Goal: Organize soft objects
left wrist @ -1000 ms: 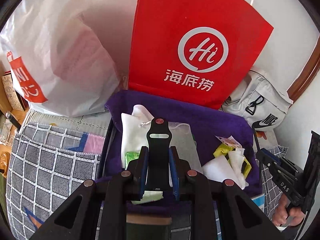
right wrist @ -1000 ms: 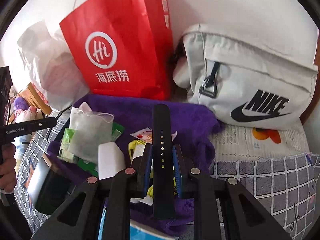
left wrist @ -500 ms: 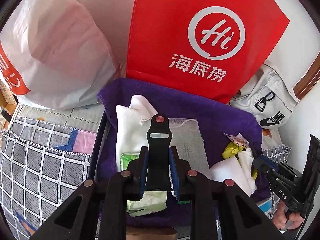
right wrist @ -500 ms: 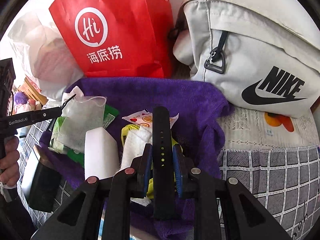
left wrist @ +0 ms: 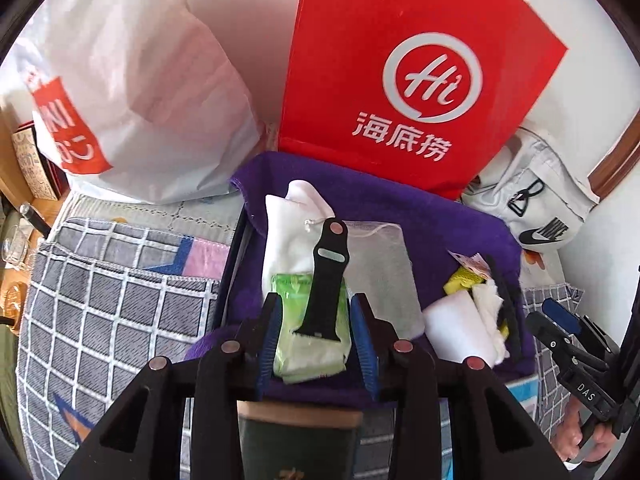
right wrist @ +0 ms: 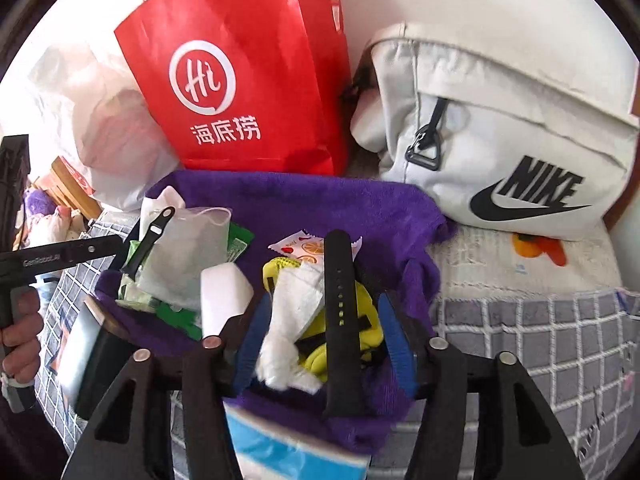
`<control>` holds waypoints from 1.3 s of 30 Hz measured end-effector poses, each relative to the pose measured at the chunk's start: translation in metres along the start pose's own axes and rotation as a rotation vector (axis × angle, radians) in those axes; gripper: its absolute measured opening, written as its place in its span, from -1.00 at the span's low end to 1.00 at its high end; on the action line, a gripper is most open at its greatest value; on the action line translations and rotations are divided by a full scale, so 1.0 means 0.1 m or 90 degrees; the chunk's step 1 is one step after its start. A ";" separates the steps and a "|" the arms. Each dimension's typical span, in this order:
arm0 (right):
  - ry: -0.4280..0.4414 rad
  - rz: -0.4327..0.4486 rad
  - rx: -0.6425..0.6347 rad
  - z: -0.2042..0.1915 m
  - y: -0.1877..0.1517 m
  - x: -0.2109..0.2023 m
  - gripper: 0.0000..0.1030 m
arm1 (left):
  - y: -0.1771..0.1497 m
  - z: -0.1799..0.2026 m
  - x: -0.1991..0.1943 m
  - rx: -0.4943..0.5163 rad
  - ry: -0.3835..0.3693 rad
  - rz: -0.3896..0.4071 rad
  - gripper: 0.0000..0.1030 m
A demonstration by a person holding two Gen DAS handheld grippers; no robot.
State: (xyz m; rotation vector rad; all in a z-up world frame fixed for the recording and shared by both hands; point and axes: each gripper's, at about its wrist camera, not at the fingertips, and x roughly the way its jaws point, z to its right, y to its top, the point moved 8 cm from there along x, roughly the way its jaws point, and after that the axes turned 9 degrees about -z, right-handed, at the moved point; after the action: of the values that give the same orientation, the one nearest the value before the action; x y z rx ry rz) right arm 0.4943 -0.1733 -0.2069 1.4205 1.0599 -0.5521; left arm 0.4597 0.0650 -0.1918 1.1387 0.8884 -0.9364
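Nearest, both tongs have just been opening: left tongs (left wrist: 318, 338) flank a short black strap (left wrist: 326, 280) lying loose on green packets (left wrist: 304, 344); right tongs (right wrist: 320, 340) flank a long black strap (right wrist: 340, 320) untouched. Beyond, purple towel (right wrist: 304, 200), then red bag (right wrist: 248, 80).

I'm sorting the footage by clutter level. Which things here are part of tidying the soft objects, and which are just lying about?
Job:
purple towel
short strap piece
long strap piece
white tissue
mesh pouch
left gripper
right gripper

Lying about:
red paper bag
white Nike bag
white plastic bag
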 end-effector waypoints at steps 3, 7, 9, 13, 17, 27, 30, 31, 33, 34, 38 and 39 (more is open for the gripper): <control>-0.019 0.010 -0.002 -0.08 -0.07 -0.21 0.25 | -0.12 0.02 -0.23 0.003 0.012 0.025 -0.09; -0.065 0.039 0.017 -0.09 -0.22 -0.54 0.38 | -0.34 0.07 -0.55 0.010 0.027 0.052 0.09; -0.066 0.044 0.029 -0.11 -0.34 -0.71 0.38 | -0.45 0.12 -0.72 0.012 0.020 0.065 0.20; -0.074 0.050 0.043 -0.19 -0.64 -1.05 0.46 | -0.75 0.24 -1.07 0.029 0.010 0.093 0.32; -0.088 0.073 0.037 -0.32 -0.98 -1.39 0.69 | -1.09 0.36 -1.38 0.049 0.005 0.125 0.46; -0.095 0.153 0.044 -0.63 -1.79 -2.15 1.00 | -2.04 0.59 -1.85 0.090 -0.003 0.152 0.67; -0.126 0.159 0.046 -0.70 -1.99 -2.30 1.00 | -2.30 0.60 -1.99 0.094 0.005 0.167 0.78; -0.129 0.162 0.046 -0.72 -2.05 -2.34 1.00 | -2.38 0.61 -2.03 0.096 0.008 0.167 0.78; -0.130 0.164 0.047 -0.76 -2.16 -2.40 1.00 | -2.51 0.62 -2.07 0.097 0.014 0.167 0.79; -0.131 0.164 0.049 -0.77 -2.21 -2.43 1.00 | -2.58 0.62 -2.10 0.097 0.015 0.169 0.79; -0.124 0.173 0.058 -0.82 -2.45 -2.60 1.00 | -2.79 0.62 -2.24 0.090 0.013 0.182 0.79; -0.122 0.176 0.059 -0.84 -2.49 -2.63 1.00 | -2.84 0.62 -2.27 0.088 0.011 0.187 0.79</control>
State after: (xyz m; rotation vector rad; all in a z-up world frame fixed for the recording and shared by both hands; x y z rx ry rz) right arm 0.1388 -0.1996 -0.1007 1.5318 0.6799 -0.5288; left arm 0.1208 -0.0067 -0.0640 1.3567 0.6555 -0.7550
